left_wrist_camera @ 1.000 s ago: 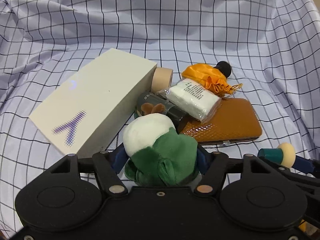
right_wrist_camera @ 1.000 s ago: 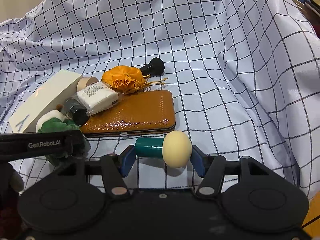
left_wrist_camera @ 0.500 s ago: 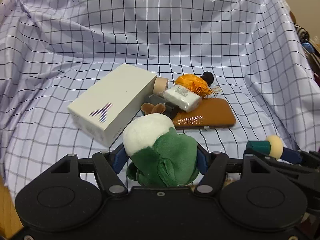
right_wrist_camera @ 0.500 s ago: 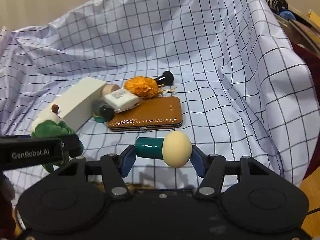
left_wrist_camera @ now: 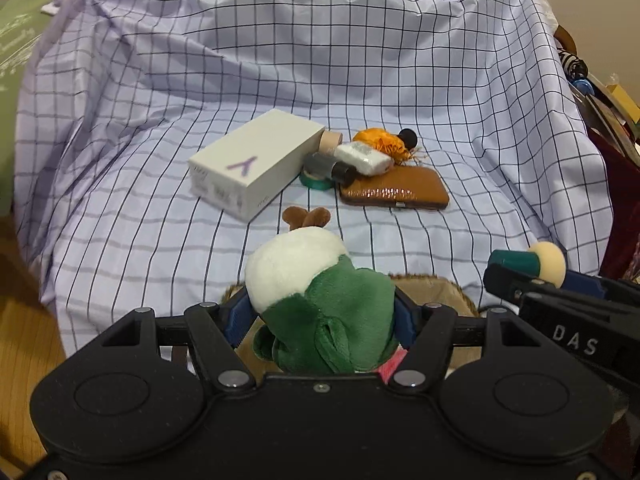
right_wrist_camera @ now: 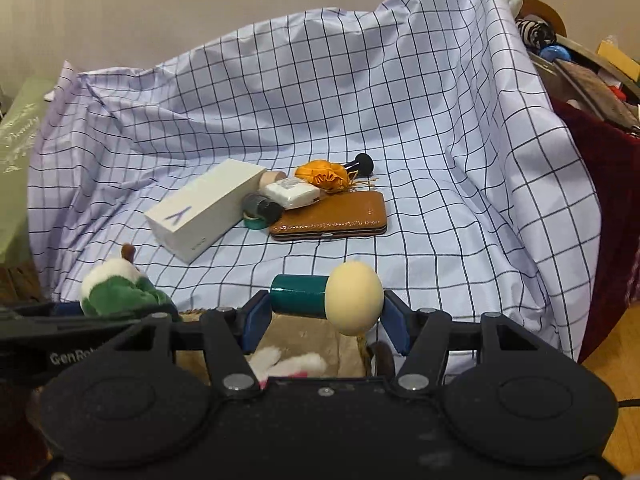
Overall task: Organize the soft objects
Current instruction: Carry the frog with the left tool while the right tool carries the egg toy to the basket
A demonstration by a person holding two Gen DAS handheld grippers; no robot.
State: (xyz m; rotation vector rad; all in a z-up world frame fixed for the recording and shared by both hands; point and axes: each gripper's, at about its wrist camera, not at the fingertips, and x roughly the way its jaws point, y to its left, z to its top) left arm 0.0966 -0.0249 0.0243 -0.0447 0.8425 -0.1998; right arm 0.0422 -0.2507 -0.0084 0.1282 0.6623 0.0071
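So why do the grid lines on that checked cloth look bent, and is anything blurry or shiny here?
Left wrist view: fisheye lens bows the checked cloth lines and darkens the corners; the glossy brown wallet shows speckled glare. Right wrist view: same bowing, soft even light with faint shadows; the cream-tipped teal sponge applicator is sharp, the edges slightly soft.

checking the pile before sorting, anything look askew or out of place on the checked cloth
Nothing is spilled or damaged. The pile is untidy, though: the white wrapped packet lies tilted across the brown wallet and a dark bottle, and the orange drawstring pouch rests against the wallet's far edge.
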